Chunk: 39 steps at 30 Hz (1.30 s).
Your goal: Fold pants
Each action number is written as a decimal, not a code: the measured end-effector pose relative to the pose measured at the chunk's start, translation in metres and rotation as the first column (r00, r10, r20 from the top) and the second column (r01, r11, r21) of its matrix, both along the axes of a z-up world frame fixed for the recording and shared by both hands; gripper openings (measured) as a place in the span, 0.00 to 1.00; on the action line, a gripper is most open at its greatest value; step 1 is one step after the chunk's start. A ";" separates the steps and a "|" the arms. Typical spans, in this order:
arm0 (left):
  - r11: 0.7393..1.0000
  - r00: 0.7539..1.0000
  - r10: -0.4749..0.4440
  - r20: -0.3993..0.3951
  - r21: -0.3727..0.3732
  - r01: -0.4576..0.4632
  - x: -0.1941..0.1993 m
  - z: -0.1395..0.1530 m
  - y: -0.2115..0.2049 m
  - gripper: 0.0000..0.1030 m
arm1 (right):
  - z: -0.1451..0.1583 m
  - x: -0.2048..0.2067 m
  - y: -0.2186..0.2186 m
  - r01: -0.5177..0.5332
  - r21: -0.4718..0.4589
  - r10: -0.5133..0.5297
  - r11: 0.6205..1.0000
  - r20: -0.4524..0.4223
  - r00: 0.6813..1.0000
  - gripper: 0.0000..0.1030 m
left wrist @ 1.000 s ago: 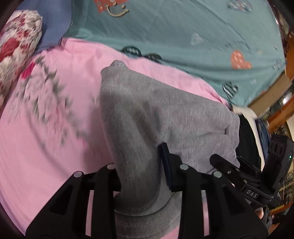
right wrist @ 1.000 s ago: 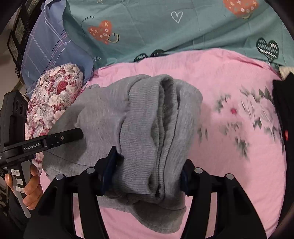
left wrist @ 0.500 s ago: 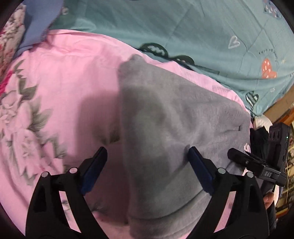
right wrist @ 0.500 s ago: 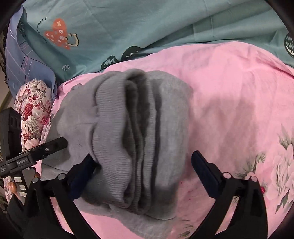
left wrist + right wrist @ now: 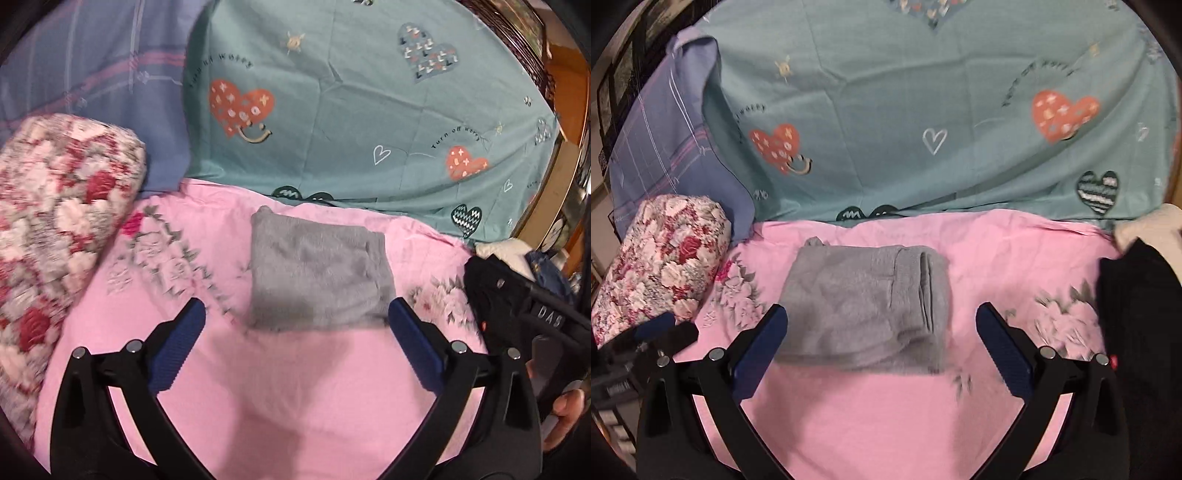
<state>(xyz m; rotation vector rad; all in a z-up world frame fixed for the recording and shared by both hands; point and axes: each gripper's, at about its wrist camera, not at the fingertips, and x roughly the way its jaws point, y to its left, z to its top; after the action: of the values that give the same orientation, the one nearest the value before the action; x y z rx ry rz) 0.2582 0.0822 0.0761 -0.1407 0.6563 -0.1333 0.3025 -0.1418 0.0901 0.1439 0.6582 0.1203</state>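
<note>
On the pink floral sheet (image 5: 886,424), fleecy grey pants (image 5: 864,306) lie folded square; both tongs (image 5: 295,332) (image 5: 882,339) gape, released.

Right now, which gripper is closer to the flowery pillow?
Left. The left gripper is just beside the pillow; the right gripper faces the pants, farther from it.

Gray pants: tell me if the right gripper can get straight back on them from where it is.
Probably yes. The right gripper is open, and the folded gray pants lie flat on the pink sheet just ahead, with nothing between.
</note>
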 end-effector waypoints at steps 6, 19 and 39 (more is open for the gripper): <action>0.994 1.000 0.016 -0.006 0.112 -0.015 -0.073 -0.021 -0.026 0.98 | -0.022 -0.087 -0.002 0.104 -0.063 -0.101 0.993 0.047 0.994 0.99; 0.983 0.994 0.111 -0.021 0.149 -0.107 -0.048 -0.094 -0.038 0.98 | -0.096 -0.100 -0.018 0.127 -0.071 -0.129 0.989 -0.034 0.991 0.99; 0.975 0.981 0.177 -0.082 0.154 -0.163 -0.029 -0.133 -0.022 0.98 | -0.129 -0.094 -0.007 0.086 -0.108 -0.098 0.990 -0.115 0.989 0.99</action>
<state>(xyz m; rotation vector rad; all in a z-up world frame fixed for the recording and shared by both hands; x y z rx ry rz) 0.2294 0.0603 -0.0564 -0.0619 0.7434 0.0876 0.2084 -0.1489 -0.0393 0.0829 0.7748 -0.0114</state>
